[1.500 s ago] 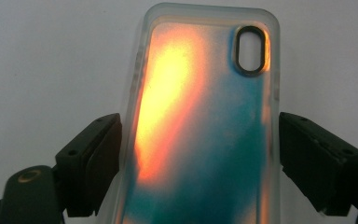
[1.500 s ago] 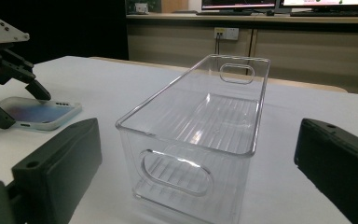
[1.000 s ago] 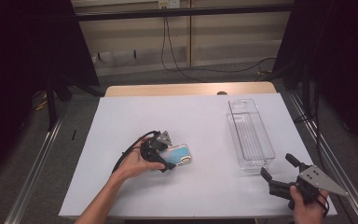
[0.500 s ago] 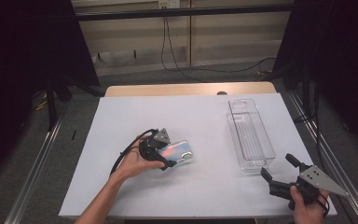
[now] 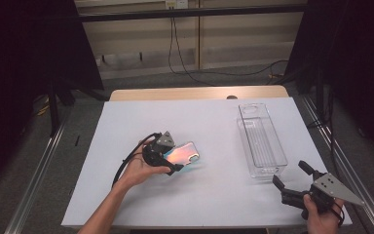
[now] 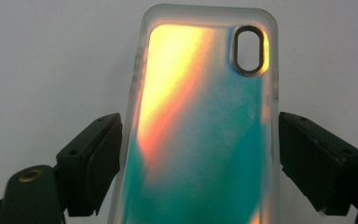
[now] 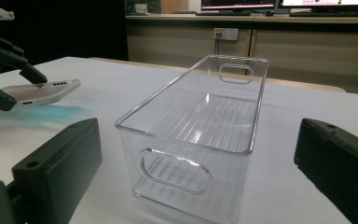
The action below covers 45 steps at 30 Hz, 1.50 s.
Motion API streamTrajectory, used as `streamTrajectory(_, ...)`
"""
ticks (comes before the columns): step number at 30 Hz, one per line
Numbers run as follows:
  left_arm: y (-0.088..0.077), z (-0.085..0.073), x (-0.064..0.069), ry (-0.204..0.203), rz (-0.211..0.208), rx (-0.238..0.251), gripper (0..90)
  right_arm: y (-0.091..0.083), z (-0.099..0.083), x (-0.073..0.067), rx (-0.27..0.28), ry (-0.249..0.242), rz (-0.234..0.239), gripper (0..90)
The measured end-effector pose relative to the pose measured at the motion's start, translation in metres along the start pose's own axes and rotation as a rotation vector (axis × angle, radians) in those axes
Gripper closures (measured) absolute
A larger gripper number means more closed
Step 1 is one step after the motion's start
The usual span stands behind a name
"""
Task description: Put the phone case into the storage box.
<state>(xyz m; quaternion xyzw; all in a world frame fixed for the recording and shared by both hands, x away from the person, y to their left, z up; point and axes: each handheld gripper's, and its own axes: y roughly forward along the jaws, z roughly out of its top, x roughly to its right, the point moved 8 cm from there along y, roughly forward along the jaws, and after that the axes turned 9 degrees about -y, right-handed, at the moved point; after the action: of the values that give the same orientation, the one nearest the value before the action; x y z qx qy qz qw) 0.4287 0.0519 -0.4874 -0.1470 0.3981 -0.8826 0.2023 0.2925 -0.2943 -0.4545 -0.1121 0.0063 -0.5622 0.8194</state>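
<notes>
In the high view, the left gripper (image 5: pixel 173 163) is holding an iridescent phone case (image 5: pixel 182 155) at mid-counter (image 5: pixel 214 122), left of the clear bin (image 5: pixel 262 140); the right gripper (image 5: pixel 292 179) is waiting near the bin's near end, fingers spread. The left gripper view is showing both fingers (image 6: pixel 93 163) clamping the case's long edges. In the right gripper view, wide-open fingers (image 7: pixel 58 170) are framing the bin, holding nothing.

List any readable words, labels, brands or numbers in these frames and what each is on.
None can be read.
Phone case: iridescent back, no print visible.
Clear bin: no label.
Monitors beyond the table: on-screen content too small and blurred to read.
</notes>
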Motion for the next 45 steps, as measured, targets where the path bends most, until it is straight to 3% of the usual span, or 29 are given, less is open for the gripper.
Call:
streamTrajectory(17, -0.008, 0.002, -0.002, -0.027, 0.067, 0.064, 16.4, -0.001, 0.0, 0.0, 0.002, -0.001, 0.0, 0.6)
streamTrajectory(37, -0.03, 0.017, -0.006, -0.089, 0.158, 0.228, 16.5, -0.001, 0.0, 0.0, 0.003, 0.0, -0.001, 0.6)
streamTrajectory(42, -0.032, 0.017, -0.002, -0.083, 0.159, 0.218, 16.5, -0.001, 0.0, 0.0, 0.002, 0.0, 0.0, 0.6)
streamTrajectory(45, -0.033, 0.019, 0.0, -0.081, 0.167, 0.236, 16.5, -0.001, 0.0, 0.001, 0.001, -0.001, -0.002, 0.6)
